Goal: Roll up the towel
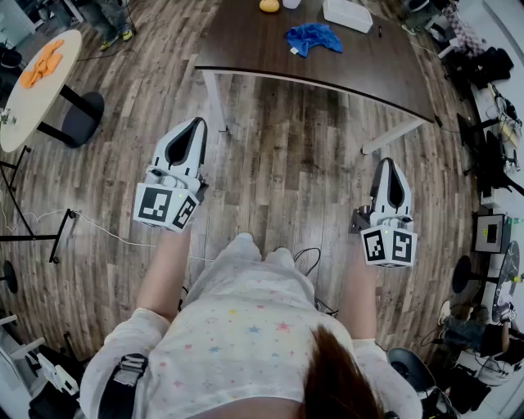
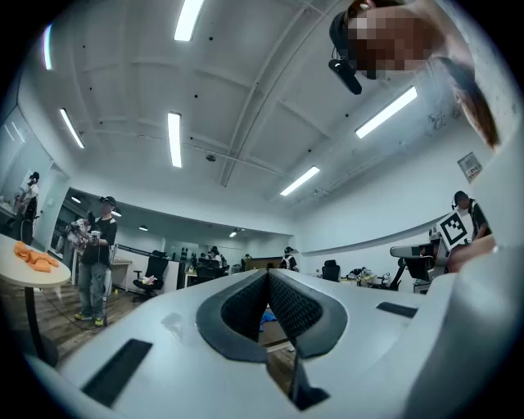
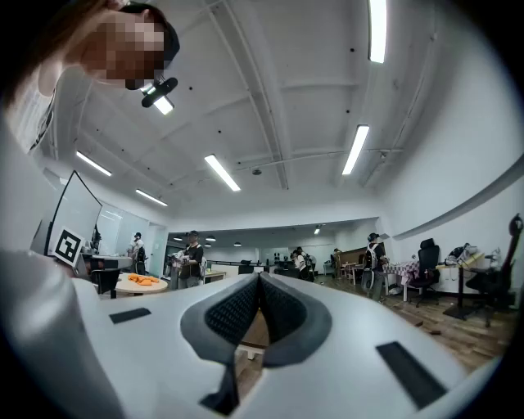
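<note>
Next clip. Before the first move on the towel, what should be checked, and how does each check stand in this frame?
1. Towel found: ok. The blue towel lies on the dark table.
2. Towel flat for rolling: not ok. It is bunched up.
3. Left hand-held gripper empty: ok. Jaws together, nothing between them.
4. Right hand-held gripper empty: ok. Jaws together, nothing between them.
5. Grippers at the towel: not ok. Both hang over the wood floor, short of the table edge.
6. Room beside the towel: ok. The white box sits apart from it.
</note>
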Action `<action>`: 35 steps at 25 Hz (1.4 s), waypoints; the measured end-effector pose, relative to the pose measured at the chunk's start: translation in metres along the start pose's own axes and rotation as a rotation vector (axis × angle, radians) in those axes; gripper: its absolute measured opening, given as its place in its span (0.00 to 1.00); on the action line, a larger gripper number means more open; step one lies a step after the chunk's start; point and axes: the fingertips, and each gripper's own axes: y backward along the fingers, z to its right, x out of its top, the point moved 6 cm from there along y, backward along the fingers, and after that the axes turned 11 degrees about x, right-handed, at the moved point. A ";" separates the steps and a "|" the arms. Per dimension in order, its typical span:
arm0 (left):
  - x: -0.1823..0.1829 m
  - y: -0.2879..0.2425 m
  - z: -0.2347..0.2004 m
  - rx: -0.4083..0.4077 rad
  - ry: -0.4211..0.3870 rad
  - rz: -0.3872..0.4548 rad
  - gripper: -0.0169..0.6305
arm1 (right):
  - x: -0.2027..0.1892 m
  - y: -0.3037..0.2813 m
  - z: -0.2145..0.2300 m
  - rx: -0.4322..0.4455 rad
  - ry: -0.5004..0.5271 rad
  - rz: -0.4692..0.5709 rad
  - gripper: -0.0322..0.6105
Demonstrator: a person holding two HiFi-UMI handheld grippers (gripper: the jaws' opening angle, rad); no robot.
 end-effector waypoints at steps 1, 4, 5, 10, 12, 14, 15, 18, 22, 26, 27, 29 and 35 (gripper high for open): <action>-0.001 -0.001 -0.001 0.001 0.000 -0.003 0.04 | 0.000 -0.002 -0.002 -0.003 0.000 -0.007 0.05; -0.003 -0.004 -0.003 0.005 0.005 -0.009 0.04 | -0.001 -0.006 -0.007 -0.002 0.007 -0.022 0.05; -0.004 -0.004 -0.003 0.005 0.007 -0.010 0.04 | -0.002 -0.007 -0.008 0.000 0.008 -0.023 0.05; -0.005 -0.005 0.000 0.000 -0.009 -0.022 0.05 | 0.004 -0.010 -0.016 0.011 -0.019 0.003 0.05; -0.005 -0.005 -0.001 0.001 -0.017 -0.030 0.05 | 0.007 -0.013 -0.019 0.007 -0.034 0.013 0.05; -0.006 -0.006 -0.002 -0.002 -0.029 -0.048 0.05 | 0.007 -0.016 -0.021 0.002 -0.042 0.009 0.05; -0.007 -0.007 -0.002 -0.002 -0.036 -0.057 0.05 | 0.006 -0.018 -0.022 0.001 -0.046 0.004 0.05; -0.009 -0.009 -0.006 0.000 -0.052 -0.078 0.05 | 0.004 -0.025 -0.027 0.014 -0.048 -0.020 0.11; -0.011 -0.014 -0.005 -0.010 -0.075 -0.113 0.27 | -0.004 -0.030 -0.029 0.024 -0.056 -0.057 0.28; -0.016 -0.025 -0.002 -0.008 -0.073 -0.131 0.37 | -0.009 -0.037 -0.019 0.036 -0.082 -0.047 0.31; -0.019 -0.028 -0.002 -0.002 -0.069 -0.138 0.38 | -0.011 -0.040 -0.017 0.043 -0.082 -0.049 0.33; -0.025 -0.035 -0.002 0.007 -0.060 -0.150 0.39 | -0.014 -0.048 -0.012 0.056 -0.067 -0.057 0.33; -0.033 -0.069 0.006 0.047 -0.063 -0.152 0.39 | -0.023 -0.082 0.020 0.093 -0.059 -0.074 0.34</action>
